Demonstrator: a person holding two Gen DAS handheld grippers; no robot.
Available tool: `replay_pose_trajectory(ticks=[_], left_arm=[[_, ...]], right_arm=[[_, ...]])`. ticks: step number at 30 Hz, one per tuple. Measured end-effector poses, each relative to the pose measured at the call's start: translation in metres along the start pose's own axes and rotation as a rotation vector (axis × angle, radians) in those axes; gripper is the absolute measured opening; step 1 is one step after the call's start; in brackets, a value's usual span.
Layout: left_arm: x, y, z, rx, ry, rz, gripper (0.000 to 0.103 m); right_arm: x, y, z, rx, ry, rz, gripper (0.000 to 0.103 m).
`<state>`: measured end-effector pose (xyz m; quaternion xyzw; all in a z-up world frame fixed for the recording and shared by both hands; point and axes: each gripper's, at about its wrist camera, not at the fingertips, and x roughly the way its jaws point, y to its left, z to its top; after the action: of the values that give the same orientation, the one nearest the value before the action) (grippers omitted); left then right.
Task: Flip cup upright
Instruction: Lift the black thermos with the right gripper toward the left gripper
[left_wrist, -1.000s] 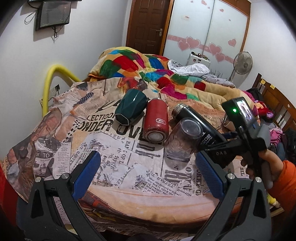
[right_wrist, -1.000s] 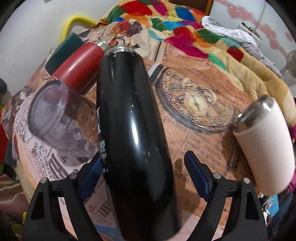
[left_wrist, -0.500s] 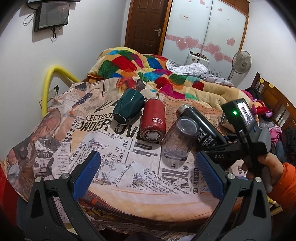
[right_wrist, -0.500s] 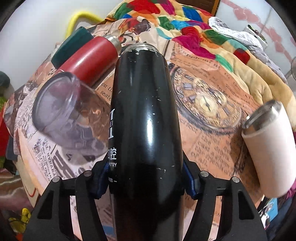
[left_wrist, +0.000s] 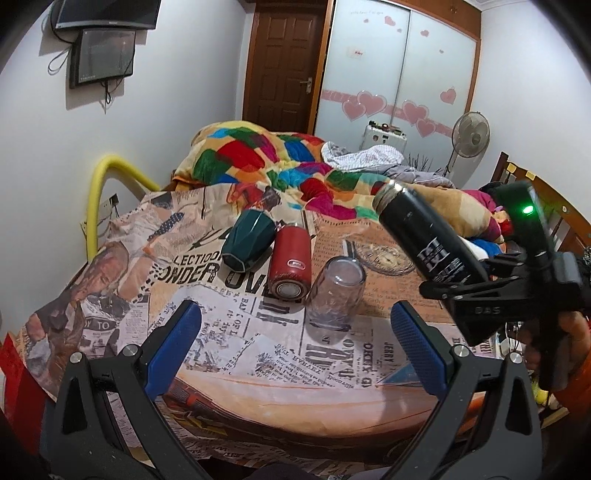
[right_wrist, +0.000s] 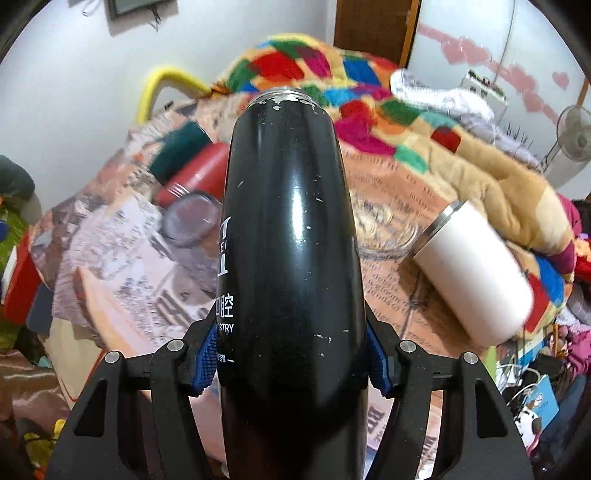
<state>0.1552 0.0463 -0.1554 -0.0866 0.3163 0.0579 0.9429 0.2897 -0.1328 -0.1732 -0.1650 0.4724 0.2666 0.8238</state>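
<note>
My right gripper (right_wrist: 291, 360) is shut on a tall black flask (right_wrist: 291, 236) and holds it off the bed, mouth tilted up and away. In the left wrist view the black flask (left_wrist: 421, 236) hangs at the right in that gripper (left_wrist: 476, 291). My left gripper (left_wrist: 295, 332) is open and empty, low over the near edge of the newspaper-print cloth (left_wrist: 229, 332). A clear glass cup (left_wrist: 336, 291), a red flask (left_wrist: 290, 264) and a dark green cup (left_wrist: 247, 240) lie on their sides on the cloth. A white tumbler (right_wrist: 476, 273) lies on its side at the right.
A colourful quilt (left_wrist: 273, 162) is piled behind the cloth. A glass dish (left_wrist: 384, 258) sits beyond the clear cup. A yellow rail (left_wrist: 99, 192) curves at the left edge of the bed. A wooden bed frame (left_wrist: 554, 214) stands at the right.
My right gripper closed on the black flask, lifted it off the cloth and tilted its mouth upward. The left gripper stayed open and pulled back a little.
</note>
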Motion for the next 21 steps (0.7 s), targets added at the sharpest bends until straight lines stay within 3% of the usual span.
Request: replay_pose_trajectory(ticks=[9, 21], left_arm=[[-0.025, -0.003, 0.005, 0.002, -0.053, -0.001, 0.103], [-0.032, 0.012, 0.005, -0.007, -0.065, 0.02, 0.103]], right_arm=[[-0.057, 0.041, -0.01, -0.116, -0.13, 0.038, 0.062], [-0.035, 0.077, -0.027, -0.26, -0.094, 0.127, 0.062]])
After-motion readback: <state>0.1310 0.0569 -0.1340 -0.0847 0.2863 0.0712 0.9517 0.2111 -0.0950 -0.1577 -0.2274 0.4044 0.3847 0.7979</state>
